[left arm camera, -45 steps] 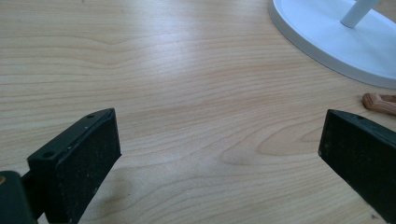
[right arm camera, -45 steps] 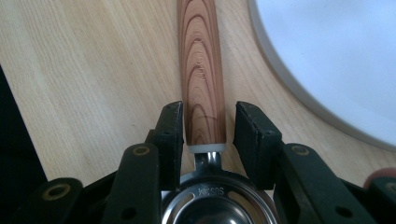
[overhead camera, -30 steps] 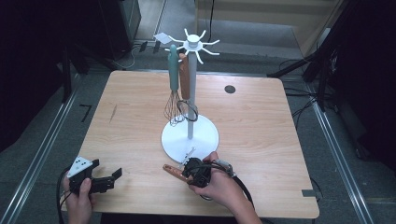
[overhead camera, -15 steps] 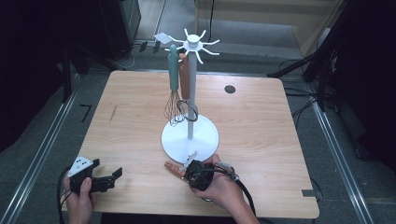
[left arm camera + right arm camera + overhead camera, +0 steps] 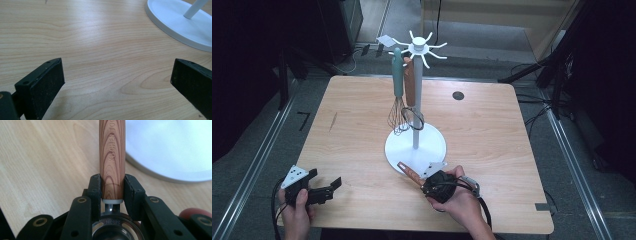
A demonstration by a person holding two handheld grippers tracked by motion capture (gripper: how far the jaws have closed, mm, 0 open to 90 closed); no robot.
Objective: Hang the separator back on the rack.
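Observation:
My right gripper is near the table's front edge, shut on the lower end of a wooden-handled utensil. In the right gripper view the jaws clamp that wooden handle just above its metal neck, and the gripper points at the stand's base. The white utensil stand rises from a round base at mid-table. A teal-handled whisk and a second wooden-handled utensil hang from its hooks. My left gripper rests open at the front left, with bare wood between its jaws.
The wooden table has a dark round hole at the back right. The stand's white base lies ahead and to the right in the left gripper view. Dark floor, cables and equipment legs surround the table.
My right gripper has shifted slightly right, and the held handle's free end has swung up toward the stand's base. The left gripper has stayed put.

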